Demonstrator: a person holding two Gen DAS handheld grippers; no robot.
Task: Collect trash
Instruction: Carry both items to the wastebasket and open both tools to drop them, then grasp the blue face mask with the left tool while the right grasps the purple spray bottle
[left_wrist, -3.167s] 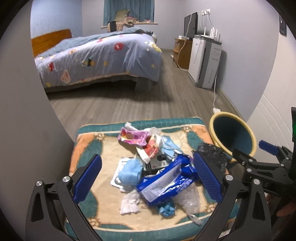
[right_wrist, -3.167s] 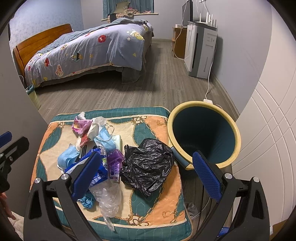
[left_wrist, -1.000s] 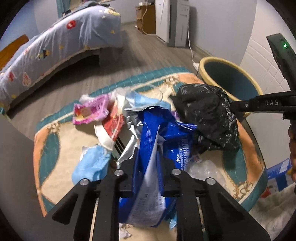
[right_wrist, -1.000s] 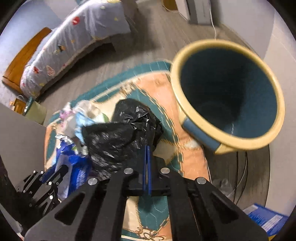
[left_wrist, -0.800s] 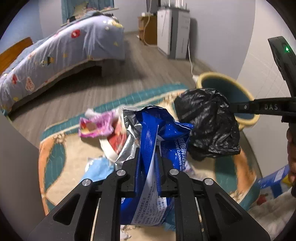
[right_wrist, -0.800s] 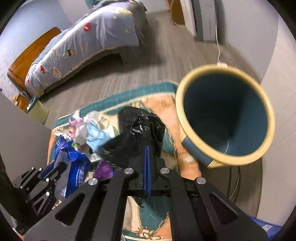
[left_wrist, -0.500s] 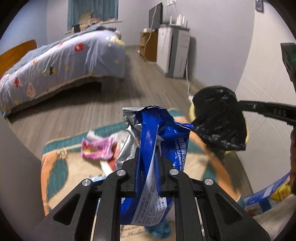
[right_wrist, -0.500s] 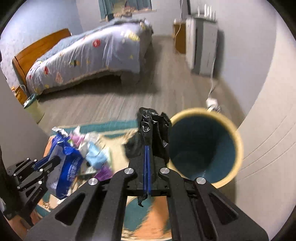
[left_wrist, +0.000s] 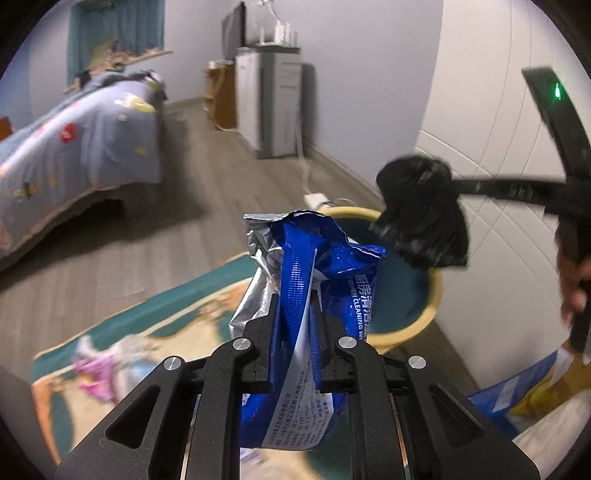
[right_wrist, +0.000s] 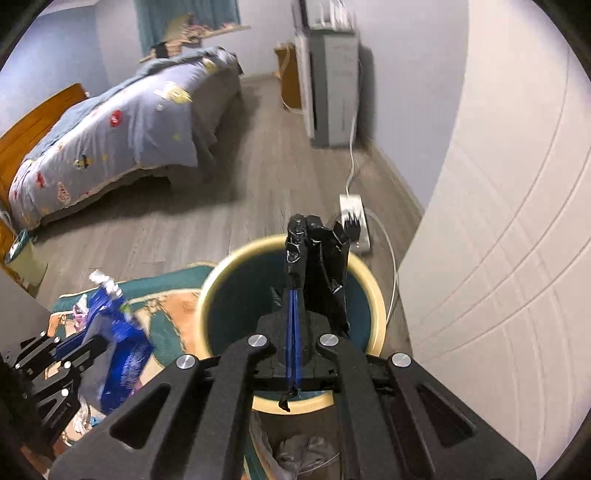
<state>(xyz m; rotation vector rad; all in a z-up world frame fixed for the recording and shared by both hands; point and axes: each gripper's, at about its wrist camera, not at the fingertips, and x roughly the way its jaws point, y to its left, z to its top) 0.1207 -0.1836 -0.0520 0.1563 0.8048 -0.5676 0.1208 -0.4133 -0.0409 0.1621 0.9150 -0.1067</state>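
The left gripper (left_wrist: 295, 314) is clamped narrowly on a blue wipes packet (left_wrist: 332, 280), which hangs beside the near rim of the yellow-rimmed bin (right_wrist: 373, 291), above the patterned mat (left_wrist: 177, 310). The right gripper (right_wrist: 294, 295) has its pads pressed together on a crumpled black plastic bag (right_wrist: 325, 258), held over the bin's open mouth. Pink and white scraps (left_wrist: 99, 369) lie on the mat, well apart from the bin.
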